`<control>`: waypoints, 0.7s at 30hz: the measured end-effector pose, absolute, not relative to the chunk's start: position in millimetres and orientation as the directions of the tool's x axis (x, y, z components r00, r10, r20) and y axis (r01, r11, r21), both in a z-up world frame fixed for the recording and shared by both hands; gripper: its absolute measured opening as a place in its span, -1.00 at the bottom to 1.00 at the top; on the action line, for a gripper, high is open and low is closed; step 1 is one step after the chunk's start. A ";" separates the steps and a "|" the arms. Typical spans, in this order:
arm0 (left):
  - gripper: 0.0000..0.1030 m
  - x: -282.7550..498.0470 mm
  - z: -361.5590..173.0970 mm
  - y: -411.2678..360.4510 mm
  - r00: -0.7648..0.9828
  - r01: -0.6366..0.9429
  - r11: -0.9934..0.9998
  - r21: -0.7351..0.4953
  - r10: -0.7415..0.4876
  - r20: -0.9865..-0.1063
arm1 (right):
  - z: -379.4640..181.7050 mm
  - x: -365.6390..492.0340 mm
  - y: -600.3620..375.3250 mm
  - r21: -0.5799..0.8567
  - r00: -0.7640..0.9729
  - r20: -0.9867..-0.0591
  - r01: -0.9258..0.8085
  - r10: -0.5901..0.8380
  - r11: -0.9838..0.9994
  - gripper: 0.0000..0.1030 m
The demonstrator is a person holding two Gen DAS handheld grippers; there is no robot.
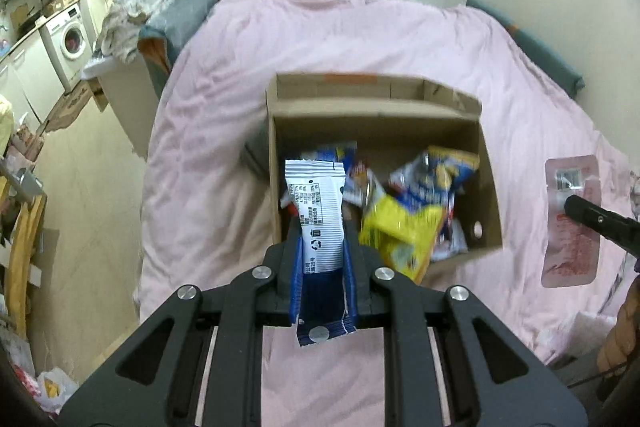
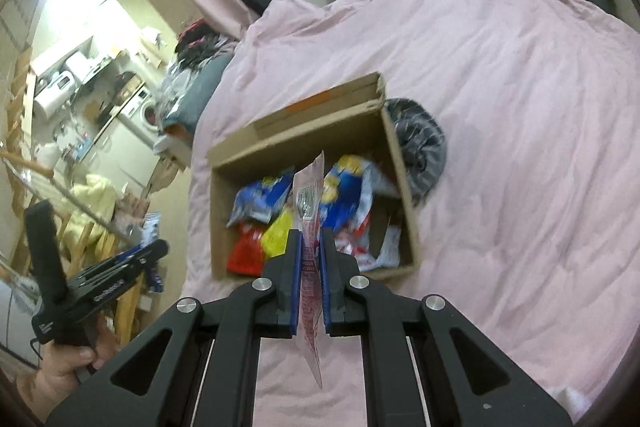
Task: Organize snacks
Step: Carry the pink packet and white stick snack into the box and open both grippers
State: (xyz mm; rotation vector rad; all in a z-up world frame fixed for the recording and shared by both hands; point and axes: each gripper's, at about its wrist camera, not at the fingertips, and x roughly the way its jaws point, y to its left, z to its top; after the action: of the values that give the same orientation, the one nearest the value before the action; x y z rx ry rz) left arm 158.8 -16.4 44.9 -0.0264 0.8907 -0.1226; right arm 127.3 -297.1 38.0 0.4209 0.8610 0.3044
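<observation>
**Both grippers hold packets above snack box**

Left gripper (image 1: 320, 247) clamped shut on white packet (image 1: 316, 211), printed label and recycling mark, blue end. Right gripper (image 2: 310, 251) clamped shut on thin pink packet (image 2: 310, 203), seen edge-on; left wrist view shows its flat face. One open cardboard box (image 1: 490, 195) on pink duvet (image 1: 224, 107), holding blue, yellow and red snack bags (image 2: 260, 203). Only the right view shows grey striped cloth (image 2: 420, 143) beside box and a hand (image 2: 68, 367) on the other handle.

left gripper (image 1: 322, 243) matte black linkage arms, blue pads, round silver pivot screws, right gripper (image 2: 311, 251) same build, white lettering on left gripper's side, bare hand (image 2: 72, 363) on its handle
</observation>
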 end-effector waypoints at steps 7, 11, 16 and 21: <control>-0.72 195.1 23.1 -16.8 0.605 0.085 0.992 -0.095 -0.127 -0.786 | 19.7 168.6 -293.5 0.393 0.641 -0.691 -0.054 0.334 0.918 -0.83; -0.72 206.7 -1.8 -22.0 0.586 0.086 0.992 -0.090 -0.123 -0.801 | -11.6 180.7 -290.7 0.374 0.620 -0.721 -0.028 0.310 0.927 -0.83; -0.72 218.4 -21.4 -26.7 0.559 0.085 0.991 -0.101 -0.131 -0.819 | -33.1 193.0 -295.6 0.397 0.592 -0.744 0.020 0.309 0.917 -0.83; -0.72 224.6 -25.5 -32.3 0.569 0.091 0.992 -0.088 -0.125 -0.813 | -34.6 199.4 -289.2 0.309 0.609 -0.757 0.017 0.235 0.951 -0.83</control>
State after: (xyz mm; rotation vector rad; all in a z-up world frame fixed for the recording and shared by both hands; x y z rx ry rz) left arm 224.6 -32.3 -25.5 -0.0378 0.9577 -0.1267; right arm 199.4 -289.2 -34.6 0.2994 0.9102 0.1278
